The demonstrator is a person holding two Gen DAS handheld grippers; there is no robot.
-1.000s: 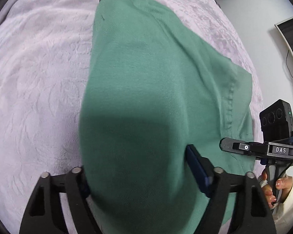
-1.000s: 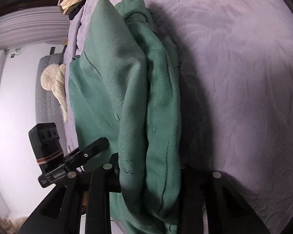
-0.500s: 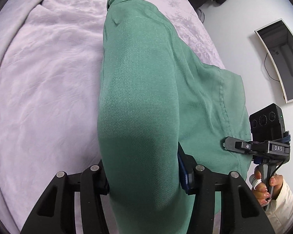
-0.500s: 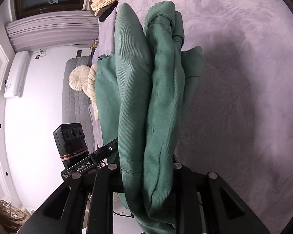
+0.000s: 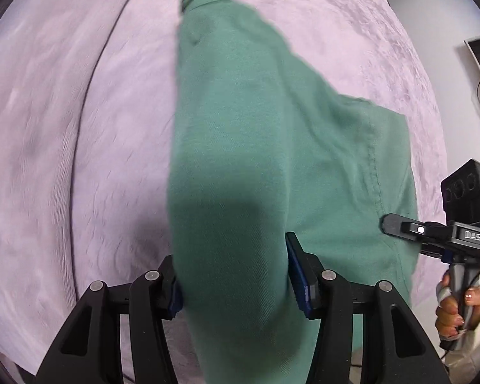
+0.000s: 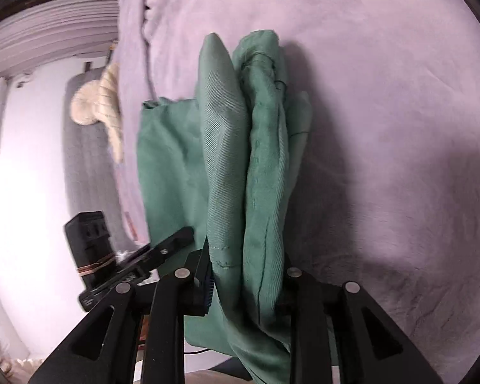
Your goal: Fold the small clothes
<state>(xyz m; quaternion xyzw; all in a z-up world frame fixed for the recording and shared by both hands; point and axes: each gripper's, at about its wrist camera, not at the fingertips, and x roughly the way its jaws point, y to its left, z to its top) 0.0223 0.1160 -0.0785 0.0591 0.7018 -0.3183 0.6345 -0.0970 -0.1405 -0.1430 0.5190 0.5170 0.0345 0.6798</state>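
Nearest in the left wrist view: left gripper (image 5: 232,272) clamped on a thick fold of green garment (image 5: 240,160), blue-padded fingers (image 5: 299,275) pressed against the cloth on both sides. Beyond the jaws, green twill running forward in a long ridge, held up off the lilac bedspread (image 5: 80,128) and tapering to a rolled, hemmed end near the top of the frame. To the right of the ridge, a flatter panel of the same garment with a stitched seam, spread out toward the right gripper (image 5: 396,225), seen here from the side with a person's hand (image 5: 454,307) around its handle. Farther right, pale wall and the edge of a dark panel.

Nearest in the right wrist view: right gripper (image 6: 246,275) closed on a bunched, doubled section of the green garment (image 6: 240,160), folds squeezed between the fingers and hanging below them. Ahead, two upright ridges of cloth side by side, the right one showing seams and a rumpled hem at the tip. To the left, a flat panel dropping away, with the left gripper (image 6: 179,240) close beside it. Beyond, lilac bedspread (image 6: 384,128) filling the right half; far left, a cream round cushion (image 6: 94,105) against a grey chair.
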